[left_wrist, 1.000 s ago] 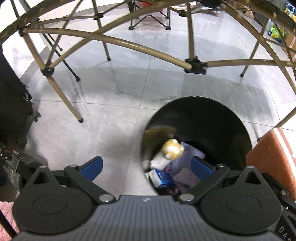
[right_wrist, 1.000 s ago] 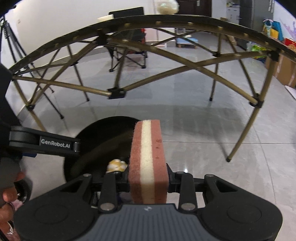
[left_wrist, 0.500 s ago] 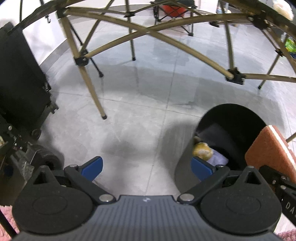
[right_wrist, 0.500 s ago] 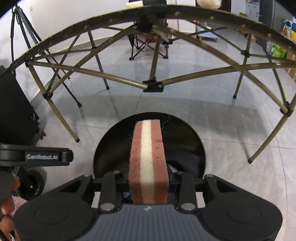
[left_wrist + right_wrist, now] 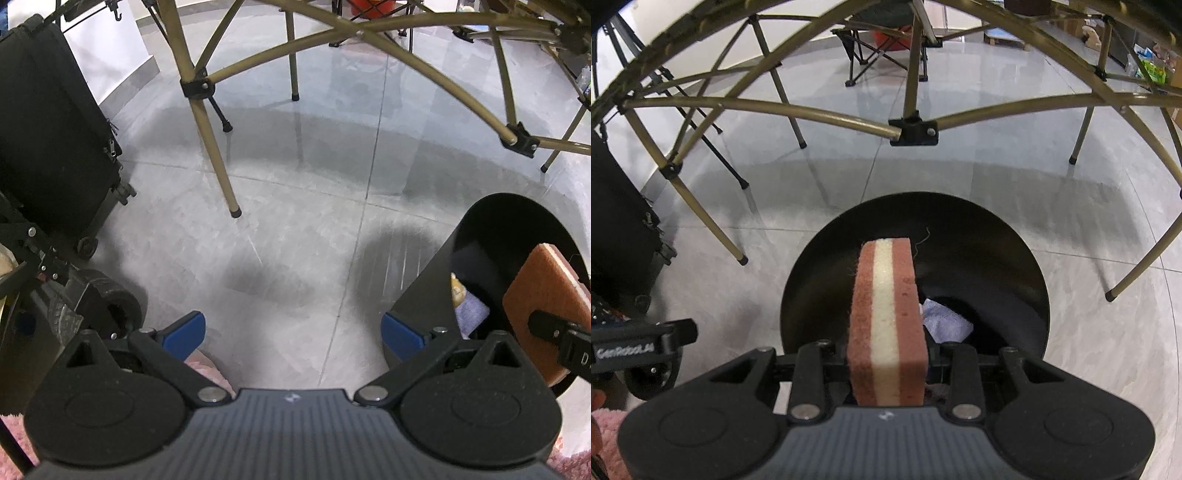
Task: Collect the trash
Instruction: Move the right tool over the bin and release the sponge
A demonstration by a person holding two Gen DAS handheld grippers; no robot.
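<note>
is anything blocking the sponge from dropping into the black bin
Nothing visible does. The right claw holds the brown-and-cream layered sponge over the open mouth of the round black trash bin. Below it lie only trash already inside, such as a lavender cloth.

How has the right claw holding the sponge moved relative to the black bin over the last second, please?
Yes: the right claw carried the sponge from beside the black bin to over its opening.

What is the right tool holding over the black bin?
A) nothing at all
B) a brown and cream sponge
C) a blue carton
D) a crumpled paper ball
B: the right tool is shut on a brown sponge with a cream stripe down its middle, and the open black bin sits just beyond it.
</note>
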